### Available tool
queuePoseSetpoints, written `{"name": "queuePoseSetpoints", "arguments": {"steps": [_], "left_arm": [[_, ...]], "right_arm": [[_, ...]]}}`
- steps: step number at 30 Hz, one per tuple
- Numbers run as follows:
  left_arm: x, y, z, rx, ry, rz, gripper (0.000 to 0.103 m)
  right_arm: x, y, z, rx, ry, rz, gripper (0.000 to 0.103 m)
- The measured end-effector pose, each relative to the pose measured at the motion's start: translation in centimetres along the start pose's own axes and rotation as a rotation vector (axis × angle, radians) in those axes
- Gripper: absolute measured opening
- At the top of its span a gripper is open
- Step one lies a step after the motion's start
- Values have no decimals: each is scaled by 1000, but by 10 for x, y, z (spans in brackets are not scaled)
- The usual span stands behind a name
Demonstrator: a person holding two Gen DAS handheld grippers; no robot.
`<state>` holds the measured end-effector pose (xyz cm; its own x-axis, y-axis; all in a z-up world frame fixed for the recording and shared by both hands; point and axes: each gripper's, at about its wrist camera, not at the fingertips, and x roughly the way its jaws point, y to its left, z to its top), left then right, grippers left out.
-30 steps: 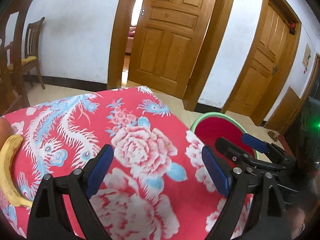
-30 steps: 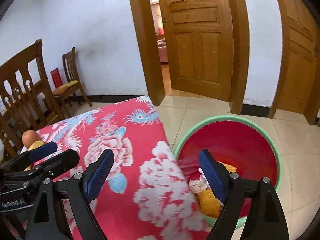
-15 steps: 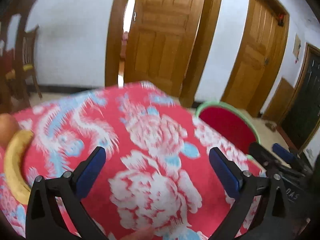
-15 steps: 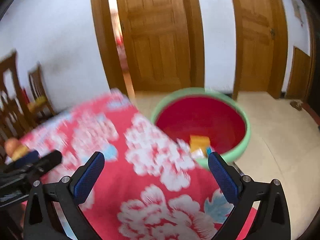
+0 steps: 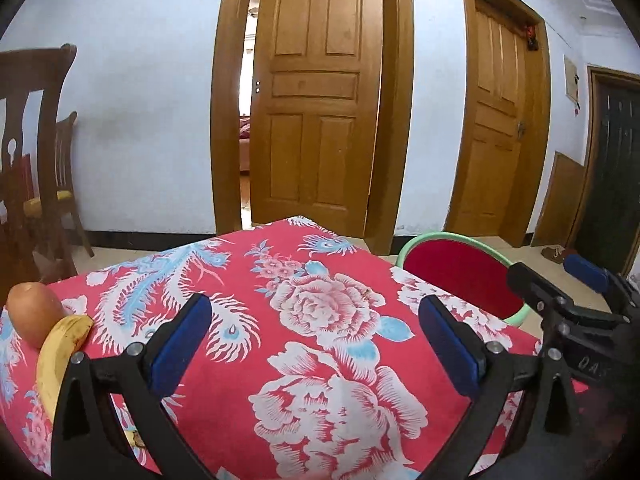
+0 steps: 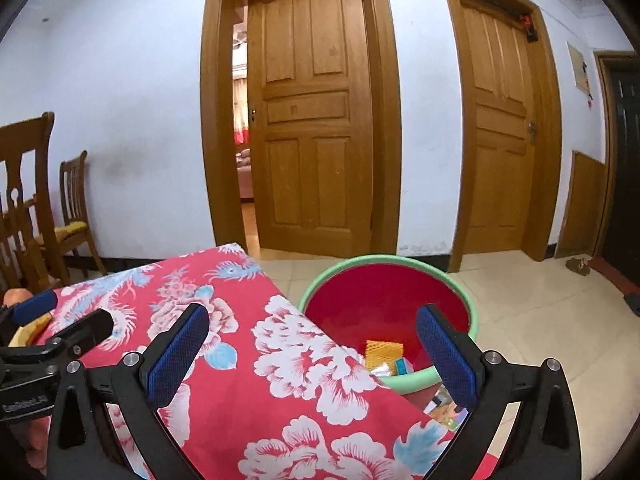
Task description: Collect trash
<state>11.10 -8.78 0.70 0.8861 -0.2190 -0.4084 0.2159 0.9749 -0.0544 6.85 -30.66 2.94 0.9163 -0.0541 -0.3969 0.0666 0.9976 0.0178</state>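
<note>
My left gripper (image 5: 316,344) and right gripper (image 6: 312,348) both hold their jaws spread wide over the floral desk (image 5: 320,320), gripping nothing. The trash (image 6: 386,354) lies jumbled in the red basin (image 6: 384,300) on the floor beside the desk, its direction unclear

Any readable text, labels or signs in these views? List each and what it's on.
"OAS", roughly, cut off: print on the body of the right hand-held gripper.
Print on the left hand-held gripper body: too blurred to read.
Wall plaque, packets in the basin: too small to read.
Both grippers' jaws have just been opening, nothing between them.
</note>
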Motion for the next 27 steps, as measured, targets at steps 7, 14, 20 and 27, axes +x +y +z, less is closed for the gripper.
{"name": "queuePoseSetpoints", "arguments": {"steps": [7,14,20,27], "left_arm": [[1,-4,0,19,1,5,101],[0,-9,-1,49,-4,12,101],[0,-8,-1,45,-2,12,101],[1,-8,-2,42,2,7,101]], "right_arm": [[-5,9,-2,-40,-30,-28,103],[1,8,-3,-35,3,-36,103],[2,7,-3,-34,9,-28,103],[3,7,-3,-32,11,-20,103]]}}
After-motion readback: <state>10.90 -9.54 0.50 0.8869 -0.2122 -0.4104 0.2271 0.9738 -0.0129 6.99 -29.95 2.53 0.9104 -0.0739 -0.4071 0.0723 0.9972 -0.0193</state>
